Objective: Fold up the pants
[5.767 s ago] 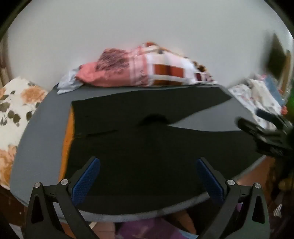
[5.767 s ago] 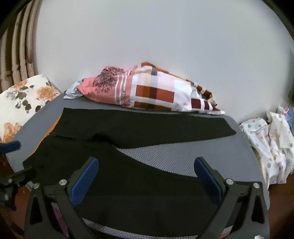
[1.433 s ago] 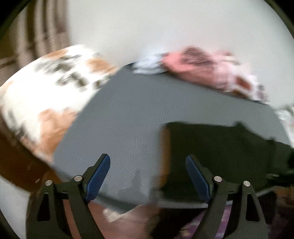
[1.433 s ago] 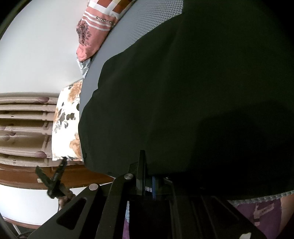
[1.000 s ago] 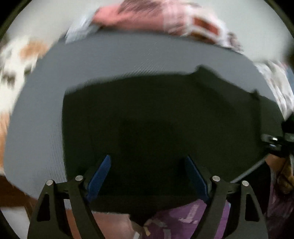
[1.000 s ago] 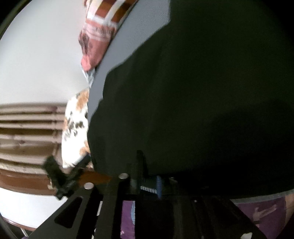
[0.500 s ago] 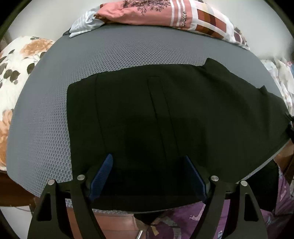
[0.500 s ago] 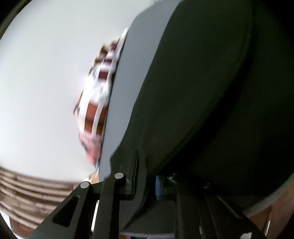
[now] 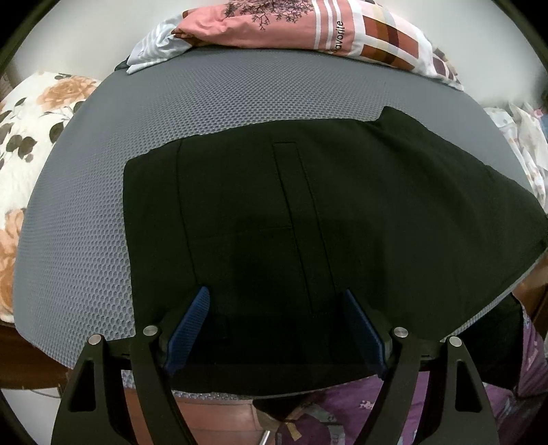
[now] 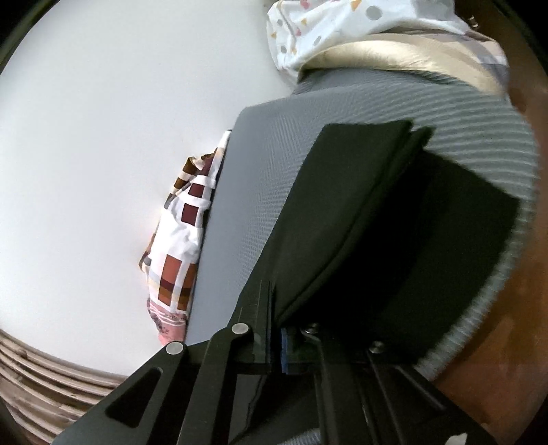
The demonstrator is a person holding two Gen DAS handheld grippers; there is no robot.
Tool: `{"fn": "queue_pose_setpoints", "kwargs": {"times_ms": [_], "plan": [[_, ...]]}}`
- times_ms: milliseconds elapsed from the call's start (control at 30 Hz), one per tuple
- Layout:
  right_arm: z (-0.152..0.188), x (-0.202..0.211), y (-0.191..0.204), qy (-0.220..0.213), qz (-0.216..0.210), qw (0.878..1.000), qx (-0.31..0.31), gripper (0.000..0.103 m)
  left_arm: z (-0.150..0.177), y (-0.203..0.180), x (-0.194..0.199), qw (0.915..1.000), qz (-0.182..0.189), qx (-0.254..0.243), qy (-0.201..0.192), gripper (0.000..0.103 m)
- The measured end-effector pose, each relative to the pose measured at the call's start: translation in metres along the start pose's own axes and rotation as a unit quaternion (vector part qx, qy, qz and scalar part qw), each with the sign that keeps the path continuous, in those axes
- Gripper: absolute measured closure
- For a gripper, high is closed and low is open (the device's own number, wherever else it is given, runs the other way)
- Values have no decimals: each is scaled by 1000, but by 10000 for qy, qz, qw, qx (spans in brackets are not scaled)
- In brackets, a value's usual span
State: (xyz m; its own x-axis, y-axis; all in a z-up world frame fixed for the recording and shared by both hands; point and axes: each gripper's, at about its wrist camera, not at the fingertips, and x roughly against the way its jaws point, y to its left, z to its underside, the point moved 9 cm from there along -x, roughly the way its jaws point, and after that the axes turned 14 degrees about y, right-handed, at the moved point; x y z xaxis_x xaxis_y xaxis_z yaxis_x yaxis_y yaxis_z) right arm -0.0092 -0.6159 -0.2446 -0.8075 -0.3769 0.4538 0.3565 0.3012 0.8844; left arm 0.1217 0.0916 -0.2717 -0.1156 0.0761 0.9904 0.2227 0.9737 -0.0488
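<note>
Patterned pillow beyond pants

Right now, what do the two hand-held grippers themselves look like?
The left hand-held gripper has matte black angular fingers with triangular cut-outs, silver round screw heads at the joints, and blue ribbed pads on the inner faces. The right hand-held gripper has the same black frame and silver screws; only a sliver of blue shows. No cables or markings are visible.

Only one word can be read: "favorite", printed in dark letters up a white stripe on the pink patterned pillow at the far edge.
</note>
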Motion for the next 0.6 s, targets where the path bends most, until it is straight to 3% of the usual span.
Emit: {"fn": "queue_pose_setpoints", "kwargs": {"times_ms": [233, 600], "plan": [[4, 20, -47, -24, 224, 9991, -355, 98, -1, 0, -1, 10000, -14, -61, 9, 21], [5, 44, -37, -141, 269, 9995, -129, 99, -1, -3, -3, 9999, 1, -159, 30, 17]]}}
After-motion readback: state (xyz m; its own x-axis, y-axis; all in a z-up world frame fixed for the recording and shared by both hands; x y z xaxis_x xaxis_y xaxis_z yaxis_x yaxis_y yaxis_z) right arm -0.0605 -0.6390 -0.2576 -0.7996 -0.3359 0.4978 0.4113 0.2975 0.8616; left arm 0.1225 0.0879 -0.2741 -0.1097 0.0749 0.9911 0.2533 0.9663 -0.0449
